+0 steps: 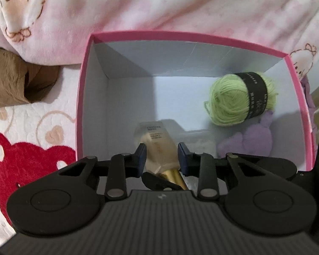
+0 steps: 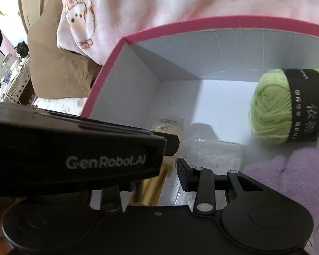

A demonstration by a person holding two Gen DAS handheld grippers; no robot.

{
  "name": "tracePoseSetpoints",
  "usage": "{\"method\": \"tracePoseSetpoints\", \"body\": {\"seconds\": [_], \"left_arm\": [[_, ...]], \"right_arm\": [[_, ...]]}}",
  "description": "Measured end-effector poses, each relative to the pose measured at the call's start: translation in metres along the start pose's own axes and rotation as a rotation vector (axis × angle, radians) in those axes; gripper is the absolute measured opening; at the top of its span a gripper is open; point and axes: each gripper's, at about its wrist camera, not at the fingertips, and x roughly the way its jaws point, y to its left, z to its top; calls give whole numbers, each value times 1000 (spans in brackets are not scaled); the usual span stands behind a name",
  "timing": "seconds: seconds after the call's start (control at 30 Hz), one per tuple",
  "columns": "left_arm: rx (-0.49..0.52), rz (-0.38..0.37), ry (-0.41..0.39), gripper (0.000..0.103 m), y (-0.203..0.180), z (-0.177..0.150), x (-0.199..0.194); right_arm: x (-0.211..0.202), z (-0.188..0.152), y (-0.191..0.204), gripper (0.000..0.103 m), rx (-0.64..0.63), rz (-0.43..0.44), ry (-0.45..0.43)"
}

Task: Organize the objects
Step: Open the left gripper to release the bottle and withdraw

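Note:
A pink-rimmed box [image 1: 83, 97] with a white inside sits on the bed; it also shows in the right wrist view [image 2: 108, 80]. In it lie a green yarn ball [image 1: 236, 99] with a black band, also in the right wrist view [image 2: 272, 110], and a purple fuzzy toy [image 1: 251, 140]. My left gripper [image 1: 162, 156] reaches over the box's near edge, its jaws on either side of a beige foundation tube [image 1: 157, 142] with a gold cap [image 1: 176, 176]. The tube [image 2: 170, 125] also shows in the right wrist view. My right gripper [image 2: 159, 176] sits behind the left one, its left finger hidden.
A pink printed blanket [image 1: 180, 6] lies behind the box. A brown plush cushion [image 1: 12, 78] is at the left. A white sheet with a red bear [image 1: 25, 163] lies under the box. A clear packet [image 2: 212, 155] lies on the box floor.

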Motion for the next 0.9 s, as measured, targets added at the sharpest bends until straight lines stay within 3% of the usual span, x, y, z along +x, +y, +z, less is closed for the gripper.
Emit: {"method": "tracePoseSetpoints", "body": {"seconds": [0.3,0.4,0.47,0.6,0.9], "left_arm": [[-18,-9,-10,30,5,-1,9],[-37,-17,-15,29,9,-1,11],[-48,-35,-20,28,12,-2,10],[-46,-52,-48,28,11,-4,-4],[-26,-45,-92,28,5,-26,-61]], "right_arm": [[9,-4,21,42,-83,-130,-4],[7,-3,20,44,-79,-113,-15],[-1,-4,22,51,-97,-108,-36],[-23,-10,21,51,-108,-82,-61],[-88,-31,33,53,-195,-70,-95]]}}
